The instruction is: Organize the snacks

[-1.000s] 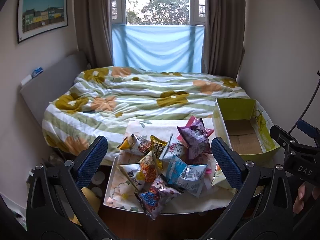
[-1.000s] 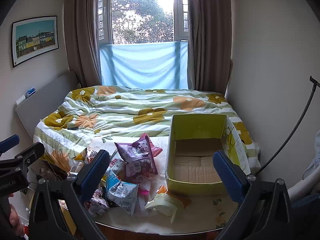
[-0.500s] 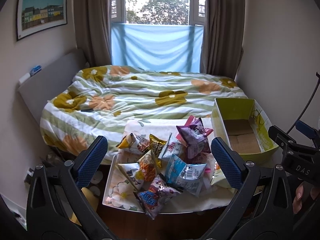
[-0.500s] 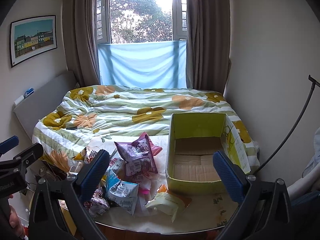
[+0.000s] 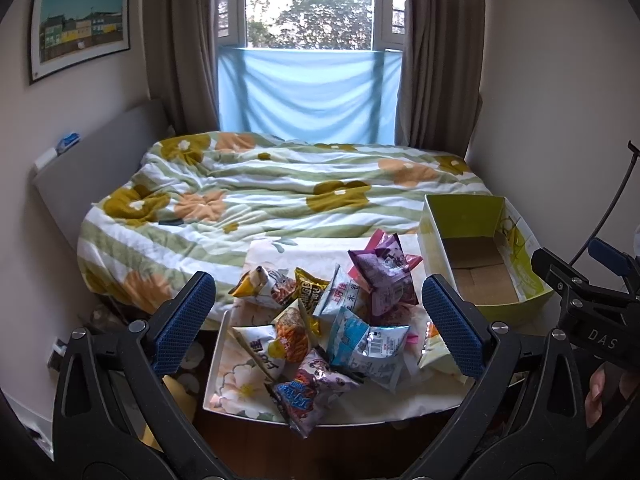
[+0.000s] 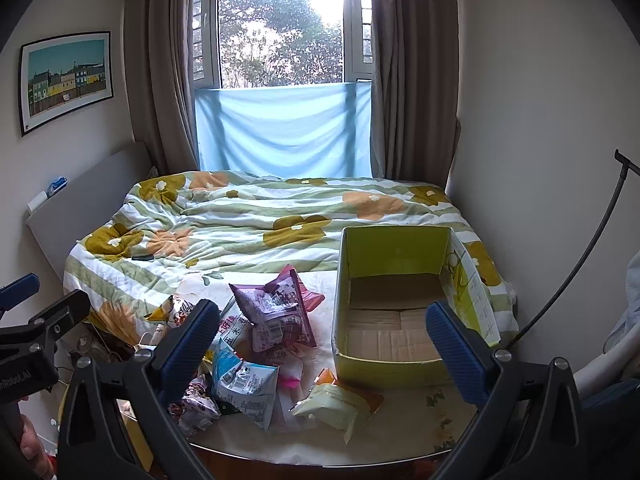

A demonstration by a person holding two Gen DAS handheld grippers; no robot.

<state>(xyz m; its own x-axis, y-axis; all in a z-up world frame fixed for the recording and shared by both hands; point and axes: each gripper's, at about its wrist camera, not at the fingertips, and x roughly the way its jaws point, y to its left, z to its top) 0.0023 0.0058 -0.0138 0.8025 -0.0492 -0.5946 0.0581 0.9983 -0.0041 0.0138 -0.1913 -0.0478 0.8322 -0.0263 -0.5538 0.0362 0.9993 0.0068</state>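
A heap of several snack bags lies on a small table point(image 5: 224, 376) at the foot of the bed. On top is a purple bag point(image 5: 384, 276) point(image 6: 276, 312), with a light blue bag point(image 5: 368, 344) point(image 6: 244, 380) in front of it and a pale green and orange bag point(image 6: 340, 400) to the right. An empty yellow-green cardboard box point(image 5: 480, 252) point(image 6: 400, 276) stands at the heap's right. My left gripper point(image 5: 318, 320) is open, hanging above the heap and holding nothing. The right gripper point(image 6: 322, 344) is open too, between the heap and the box.
A bed with a flowered quilt point(image 6: 240, 224) fills the room behind the table. Walls close in on both sides, and a black cable point(image 6: 580, 264) runs up the right one. A window with brown curtains point(image 6: 156, 80) is at the far end.
Both views have shifted only slightly; the left camera drifted a little, so the heap and box sit marginally lower right. Nothing was picked up or released.
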